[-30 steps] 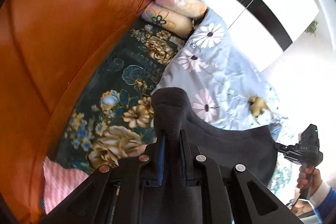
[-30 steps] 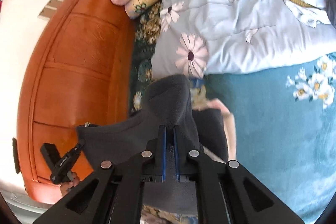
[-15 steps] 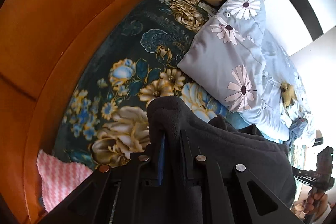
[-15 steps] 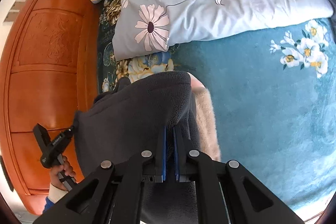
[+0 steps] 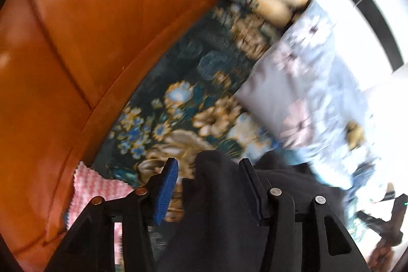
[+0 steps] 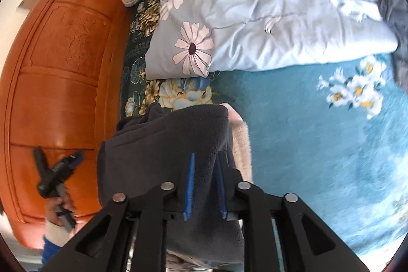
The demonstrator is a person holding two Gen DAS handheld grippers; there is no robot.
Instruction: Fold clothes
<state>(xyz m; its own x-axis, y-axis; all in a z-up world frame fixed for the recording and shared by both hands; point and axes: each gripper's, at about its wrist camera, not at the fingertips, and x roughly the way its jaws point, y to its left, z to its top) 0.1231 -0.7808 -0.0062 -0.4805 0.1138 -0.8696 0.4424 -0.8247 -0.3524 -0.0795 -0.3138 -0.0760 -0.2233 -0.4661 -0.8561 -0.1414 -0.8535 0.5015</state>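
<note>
Dark grey fleece garment is seen bunched on the bed, over a pale pink fuzzy item mostly hidden beneath. Left gripper jaws are opening, fleece loose between them. Right gripper jaws are opening, a fold still between. Left view is blurred; headboard is cut off.

The dark grey fleece garment lies bunched and folded over on the bed, its soft edge rounded at the top. It rests partly on a pale pink fluffy garment, which shows beside it.
</note>
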